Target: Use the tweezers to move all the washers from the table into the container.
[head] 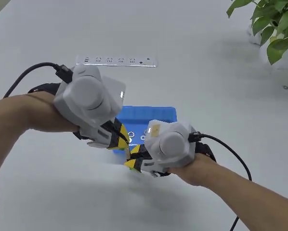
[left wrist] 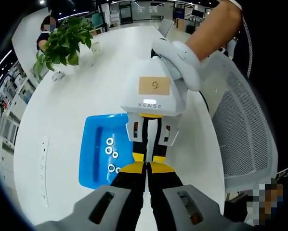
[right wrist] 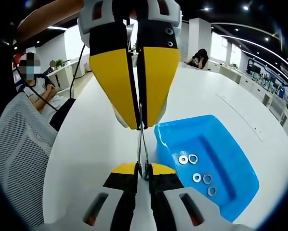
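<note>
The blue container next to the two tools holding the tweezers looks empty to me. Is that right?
Not empty. The blue container holds five washers, as the right gripper view shows plainly. The rest stands: it lies next to the left tool and the right tool, which both hold the tweezers between them.

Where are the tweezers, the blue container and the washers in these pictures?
tweezers (right wrist: 142, 147), right gripper view, on the thin metal legs.
blue container (right wrist: 230, 159), right gripper view, on its bare floor.
washers (right wrist: 183, 159), right gripper view, on the leftmost of five.
</note>
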The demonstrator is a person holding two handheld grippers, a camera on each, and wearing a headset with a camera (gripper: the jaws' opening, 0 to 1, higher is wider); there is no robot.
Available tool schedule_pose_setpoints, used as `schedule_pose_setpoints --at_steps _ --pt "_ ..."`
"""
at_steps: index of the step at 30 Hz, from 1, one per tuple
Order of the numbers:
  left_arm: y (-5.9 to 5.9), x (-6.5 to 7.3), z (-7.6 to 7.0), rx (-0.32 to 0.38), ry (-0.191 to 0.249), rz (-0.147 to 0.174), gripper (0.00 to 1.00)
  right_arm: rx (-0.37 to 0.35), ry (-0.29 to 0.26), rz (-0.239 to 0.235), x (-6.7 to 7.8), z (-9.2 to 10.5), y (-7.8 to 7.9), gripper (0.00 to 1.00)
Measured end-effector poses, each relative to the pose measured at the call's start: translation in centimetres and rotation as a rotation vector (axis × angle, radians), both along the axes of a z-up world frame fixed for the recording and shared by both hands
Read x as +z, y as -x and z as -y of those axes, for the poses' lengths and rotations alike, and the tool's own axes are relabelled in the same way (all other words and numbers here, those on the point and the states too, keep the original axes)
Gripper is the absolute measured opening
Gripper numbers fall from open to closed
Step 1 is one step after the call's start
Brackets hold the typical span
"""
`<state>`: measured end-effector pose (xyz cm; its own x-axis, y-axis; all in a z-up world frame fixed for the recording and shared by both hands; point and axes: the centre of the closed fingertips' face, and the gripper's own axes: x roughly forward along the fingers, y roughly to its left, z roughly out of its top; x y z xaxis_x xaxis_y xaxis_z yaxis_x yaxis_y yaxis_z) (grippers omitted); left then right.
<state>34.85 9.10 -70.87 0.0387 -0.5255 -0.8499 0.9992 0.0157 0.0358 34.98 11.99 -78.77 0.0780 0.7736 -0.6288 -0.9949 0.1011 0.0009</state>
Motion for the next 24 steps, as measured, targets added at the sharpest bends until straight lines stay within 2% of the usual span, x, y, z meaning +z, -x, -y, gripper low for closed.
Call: schedule_pose_setpoints --at_steps 13,24 --pt "0.1 1.3 0.2 -0.005 0.006 0.015 0.05 -0.007 -0.005 0.016 1.4 0.2 0.0 0.1" --pt "-0.2 3.2 0.2 -0.01 0.01 0.04 0.05 -0.026 -0.018 0.026 3.3 0.2 -0.5 0.1"
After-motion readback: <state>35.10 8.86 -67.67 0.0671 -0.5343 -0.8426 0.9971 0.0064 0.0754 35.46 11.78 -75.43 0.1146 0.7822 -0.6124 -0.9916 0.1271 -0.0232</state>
